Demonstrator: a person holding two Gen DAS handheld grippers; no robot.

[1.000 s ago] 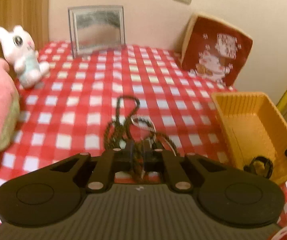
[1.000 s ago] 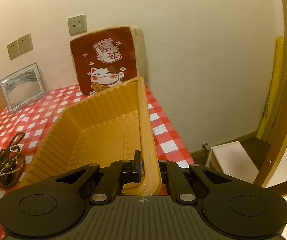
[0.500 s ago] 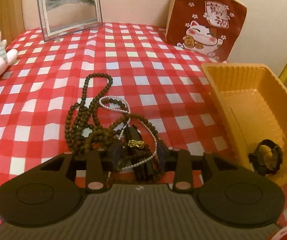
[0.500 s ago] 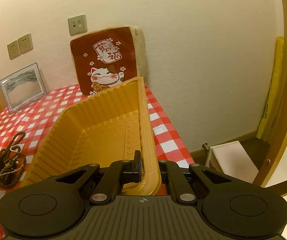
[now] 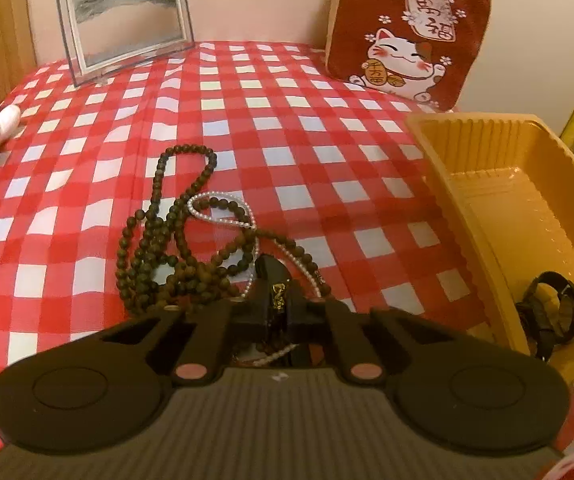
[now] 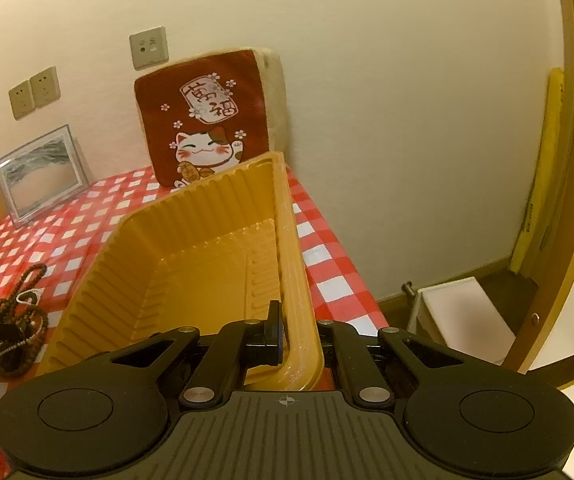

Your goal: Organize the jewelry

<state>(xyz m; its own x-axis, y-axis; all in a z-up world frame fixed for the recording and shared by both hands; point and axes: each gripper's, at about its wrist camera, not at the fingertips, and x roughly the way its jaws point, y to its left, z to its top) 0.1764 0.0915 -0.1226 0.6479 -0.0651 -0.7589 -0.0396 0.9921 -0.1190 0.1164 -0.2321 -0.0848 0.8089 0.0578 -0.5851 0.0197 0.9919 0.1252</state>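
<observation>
Left hand-held gripper [image 5: 277, 300] clenched on the pearl strand [image 5: 223, 216] amid dark bead necklace [image 5: 167, 232], long axis running away toward picture frame [image 5: 125, 20]. Right hand-held gripper [image 6: 291, 334] clamped on yellow tray [image 6: 191, 264] wall (black watch [image 5: 553, 312] inside), just right of the beads.

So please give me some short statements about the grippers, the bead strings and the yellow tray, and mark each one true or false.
1. The left gripper is shut on the tangle of dark beads and pearl strand. True.
2. The right gripper is open above the table. False: it is shut on the wall of the yellow tray.
3. A black watch lies inside the tray. True.
4. The beads are already in the tray. False: they lie on the checked tablecloth, beside it.
5. The lucky cat cushion lies flat. False: it leans against the wall.
</observation>
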